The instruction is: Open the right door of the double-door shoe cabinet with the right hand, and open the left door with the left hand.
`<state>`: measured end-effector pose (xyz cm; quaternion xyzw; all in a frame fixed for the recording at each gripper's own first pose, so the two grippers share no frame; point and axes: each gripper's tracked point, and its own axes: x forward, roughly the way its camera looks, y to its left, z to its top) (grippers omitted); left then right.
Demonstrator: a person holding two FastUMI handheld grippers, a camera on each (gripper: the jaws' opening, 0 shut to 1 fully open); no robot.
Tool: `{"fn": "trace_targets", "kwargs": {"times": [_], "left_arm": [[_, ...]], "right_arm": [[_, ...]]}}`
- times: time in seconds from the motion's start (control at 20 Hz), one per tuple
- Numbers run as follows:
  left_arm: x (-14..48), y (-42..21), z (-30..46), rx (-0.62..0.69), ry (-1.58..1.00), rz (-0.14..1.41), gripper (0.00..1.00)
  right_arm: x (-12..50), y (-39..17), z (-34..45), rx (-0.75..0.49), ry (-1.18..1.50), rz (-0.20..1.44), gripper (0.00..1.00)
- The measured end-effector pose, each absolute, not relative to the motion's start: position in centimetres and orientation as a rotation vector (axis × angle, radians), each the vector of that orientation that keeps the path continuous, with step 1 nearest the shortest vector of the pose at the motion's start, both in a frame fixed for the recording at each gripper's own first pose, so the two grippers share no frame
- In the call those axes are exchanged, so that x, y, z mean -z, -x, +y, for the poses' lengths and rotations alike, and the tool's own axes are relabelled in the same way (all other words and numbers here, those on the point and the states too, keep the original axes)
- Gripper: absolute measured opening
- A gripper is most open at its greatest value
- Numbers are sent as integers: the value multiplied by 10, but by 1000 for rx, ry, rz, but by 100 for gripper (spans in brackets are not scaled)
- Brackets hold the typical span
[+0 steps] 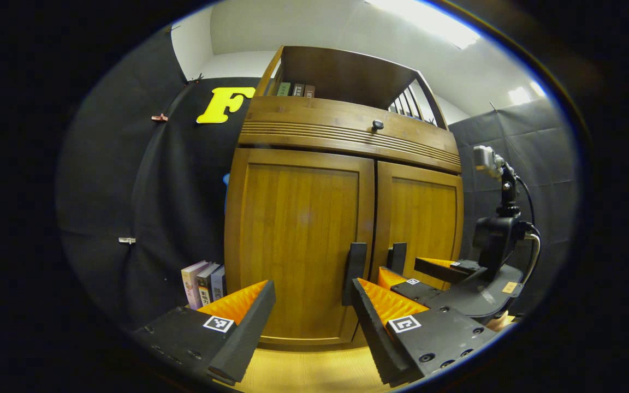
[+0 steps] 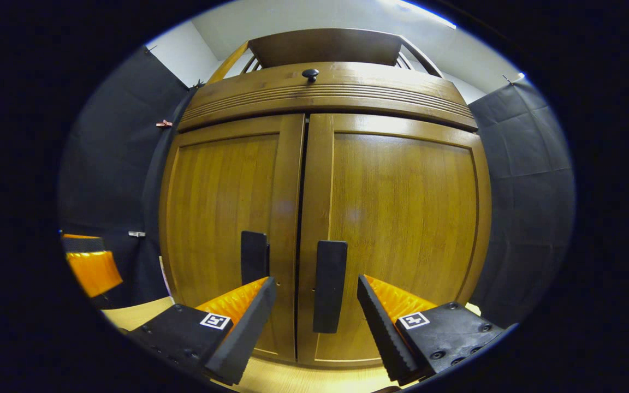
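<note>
The wooden shoe cabinet has both doors closed, the left door point(image 1: 301, 240) and the right door point(image 2: 402, 229) meeting at a thin seam. Each door carries a dark upright handle. My left gripper point(image 1: 313, 295) is open in front of the left door, and the left handle point(image 1: 355, 273) stands just ahead of its right-hand fingertip. My right gripper point(image 2: 317, 289) is open too, with the right handle point(image 2: 330, 286) between its fingers but untouched. From the left gripper view, the right gripper point(image 1: 402, 267) reaches in at the right, straddling the right handle point(image 1: 398, 256).
A drawer with a round knob point(image 1: 377, 124) runs above the doors, under an open shelf holding books point(image 1: 295, 89). More books point(image 1: 205, 281) stand left of the cabinet. A light wooden surface point(image 1: 303, 371) lies below. The left gripper point(image 2: 90, 267) shows at the left edge.
</note>
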<state>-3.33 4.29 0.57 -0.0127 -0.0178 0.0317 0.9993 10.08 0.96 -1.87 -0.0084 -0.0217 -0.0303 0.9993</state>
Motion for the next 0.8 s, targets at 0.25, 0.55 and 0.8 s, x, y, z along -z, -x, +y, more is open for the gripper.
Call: {"fn": "trace_targets", "kwargs": {"times": [0.25, 0.55, 0.8], "left_arm": [[-2, 36, 54, -92, 31, -24, 88], [1, 36, 55, -92, 28, -10, 88], [3, 41, 59, -104, 33, -7, 88]], "right_arm": [[36, -121, 5, 76, 29, -29, 96], [50, -137, -6, 112, 38, -16, 79], [53, -138, -3, 100, 5, -7, 30]]}}
